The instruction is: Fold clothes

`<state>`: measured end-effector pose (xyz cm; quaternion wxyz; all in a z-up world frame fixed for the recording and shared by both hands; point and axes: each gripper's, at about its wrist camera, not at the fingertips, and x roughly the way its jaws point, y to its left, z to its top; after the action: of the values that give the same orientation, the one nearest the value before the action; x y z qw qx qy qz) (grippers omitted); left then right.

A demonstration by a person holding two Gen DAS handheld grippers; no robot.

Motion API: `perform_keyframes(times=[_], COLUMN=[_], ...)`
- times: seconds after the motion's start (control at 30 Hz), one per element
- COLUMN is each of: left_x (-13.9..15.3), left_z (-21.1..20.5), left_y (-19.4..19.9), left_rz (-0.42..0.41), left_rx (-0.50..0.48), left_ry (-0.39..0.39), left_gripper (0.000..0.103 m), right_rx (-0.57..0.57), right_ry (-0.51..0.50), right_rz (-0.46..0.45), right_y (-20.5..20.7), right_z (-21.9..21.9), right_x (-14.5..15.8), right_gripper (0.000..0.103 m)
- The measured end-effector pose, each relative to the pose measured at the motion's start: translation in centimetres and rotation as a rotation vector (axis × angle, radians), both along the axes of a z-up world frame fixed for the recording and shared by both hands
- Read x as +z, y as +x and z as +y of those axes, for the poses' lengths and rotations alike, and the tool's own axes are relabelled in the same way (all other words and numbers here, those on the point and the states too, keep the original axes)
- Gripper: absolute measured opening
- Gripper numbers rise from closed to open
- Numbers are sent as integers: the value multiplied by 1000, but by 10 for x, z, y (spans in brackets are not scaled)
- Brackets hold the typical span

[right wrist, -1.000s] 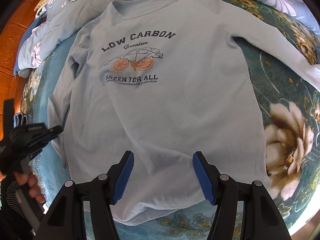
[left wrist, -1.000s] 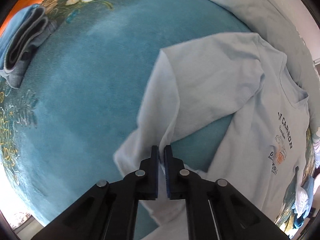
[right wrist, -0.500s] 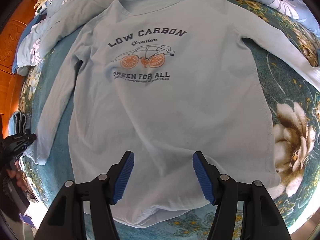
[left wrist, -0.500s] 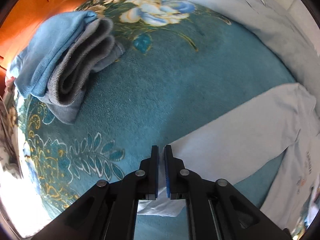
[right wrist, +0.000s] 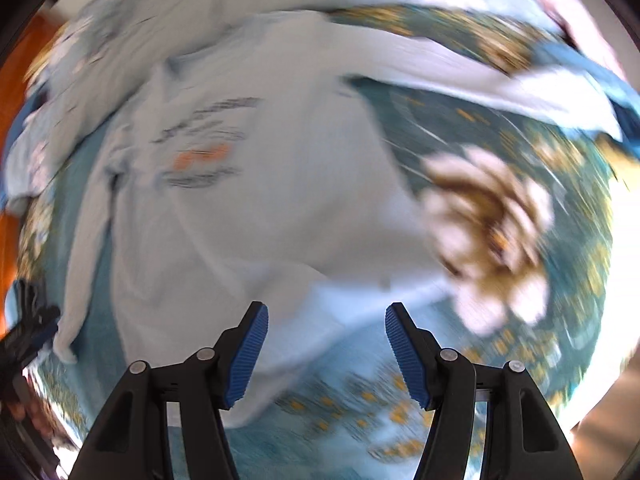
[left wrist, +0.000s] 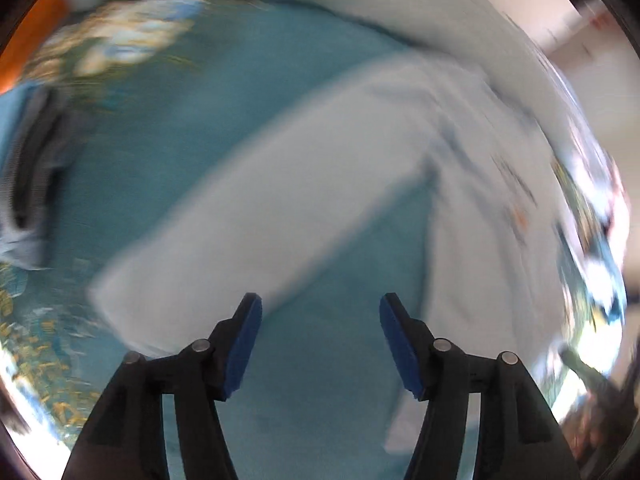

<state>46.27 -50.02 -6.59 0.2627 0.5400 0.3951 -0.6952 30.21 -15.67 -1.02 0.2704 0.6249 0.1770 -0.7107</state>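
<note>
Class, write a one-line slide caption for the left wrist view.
Motion-blurred view: left gripper, jaws opening and empty, above a pale blue shirt's sleeve on a teal blanket.

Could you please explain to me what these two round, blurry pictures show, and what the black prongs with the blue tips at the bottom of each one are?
There is no robot here: a person holds a hand-held two-finger gripper in each hand, and each carries a wide-angle camera looking along its fingers. That is why both pictures are round, and they are blurred by movement.

One picture is from the left gripper, the other from the right gripper. The prongs are the fingers, and the blue tips are their pads.

Below lies a pale blue long-sleeved shirt with a dark and orange print, spread on a teal flowered blanket. The left view mostly shows one sleeve stretched across the blanket, with a folded pile of clothes at the left edge.

Nothing is held. The left jaws are opening, with only bare blanket seen between them; the right jaws stand open above the shirt's hem.
</note>
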Motion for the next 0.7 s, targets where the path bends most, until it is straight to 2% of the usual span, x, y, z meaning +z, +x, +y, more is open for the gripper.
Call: perform_keyframes(times=[0.07, 0.17, 0.33, 0.43, 0.57, 0.67, 0.7], left_x=[-6, -16, -24, -22, -24, -24, -24], left_z=[26, 56, 110, 127, 145, 161, 167], left_y=[-8, -30, -20, -14, -9, -9, -10], left_rz=[3, 7, -18, -41, -75, -91, -94], left_rx=[-80, -150, -137, -73, -20, 12, 21], left_ry=[48, 90, 121, 115, 96, 87, 84], left_gripper=[63, 63, 63, 63, 63, 63, 63], right_rx=[-83, -200, -276, -193, 44, 151, 186], right_ry=[10, -22, -105, -135, -97, -138, -149], right_rz=[-6, -38, -59, -87, -74, -108, -115], right_y=[-6, -21, -52, -69, -75, -77, -77], right_z=[24, 55, 72, 68, 43, 28, 23], right_x=[-1, -4, -17, -30, -40, -40, -40], right_gripper=[65, 65, 65, 65, 65, 65, 60])
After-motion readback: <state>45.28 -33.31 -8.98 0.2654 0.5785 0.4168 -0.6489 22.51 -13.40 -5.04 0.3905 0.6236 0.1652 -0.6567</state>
